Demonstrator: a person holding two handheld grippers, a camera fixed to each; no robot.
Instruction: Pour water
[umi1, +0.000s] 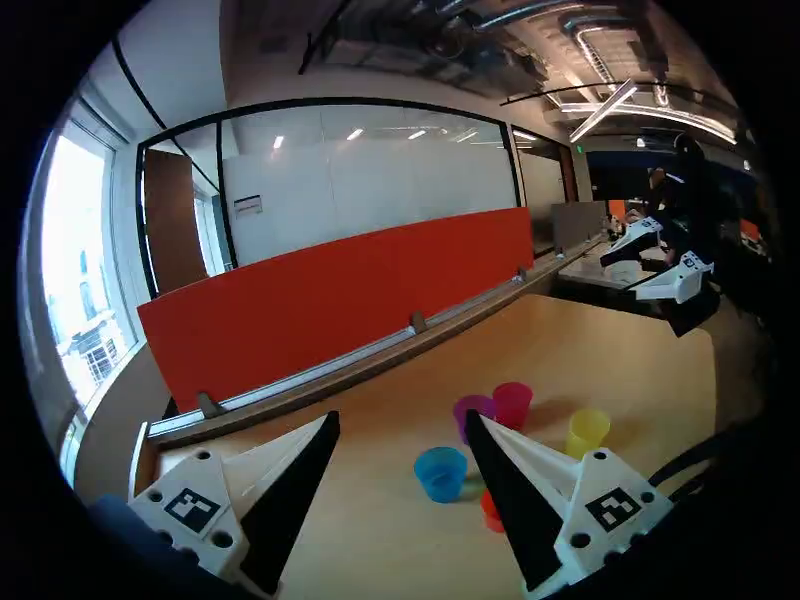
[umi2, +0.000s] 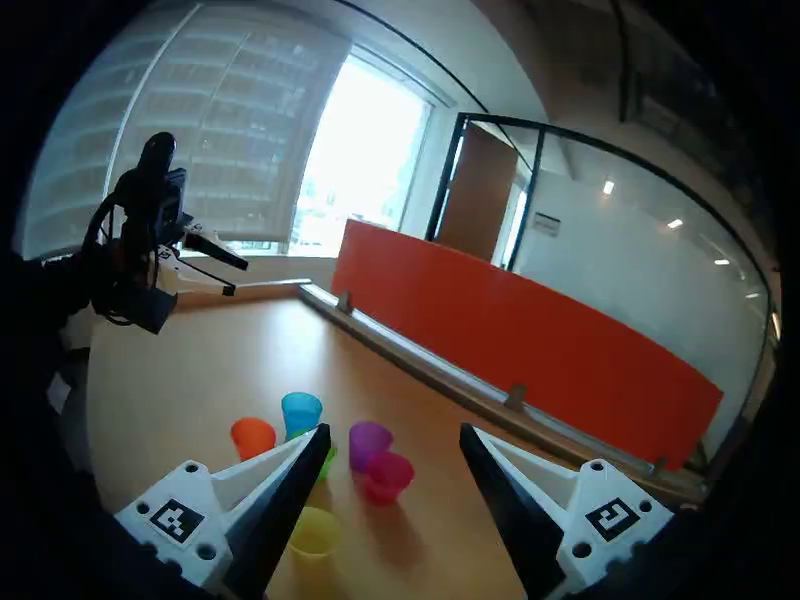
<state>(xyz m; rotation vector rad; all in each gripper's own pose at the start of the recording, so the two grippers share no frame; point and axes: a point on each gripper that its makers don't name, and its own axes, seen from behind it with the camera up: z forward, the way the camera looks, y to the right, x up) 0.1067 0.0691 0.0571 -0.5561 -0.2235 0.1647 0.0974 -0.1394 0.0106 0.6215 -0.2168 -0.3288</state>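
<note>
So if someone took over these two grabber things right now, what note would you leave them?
Left gripper: open, empty, above the table.
Right gripper: open, empty.
Clustered on the table: blue cup, purple cup, pink cup, yellow cup, orange cup.
Done: nothing gripped.
Left: grasp a cup and pour; which holds water can't be told.

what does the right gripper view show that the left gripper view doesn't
Right gripper view: a green cup peeking beside its own finger, and blinds across a wide window.
Left gripper view: ceiling pipes and a strip light.
Shared: the wooden table, the orange divider, and the blue cup, purple cup, magenta cup, yellow cup and orange cup. The left gripper and right gripper each appear far off in the other's view, both open.
</note>
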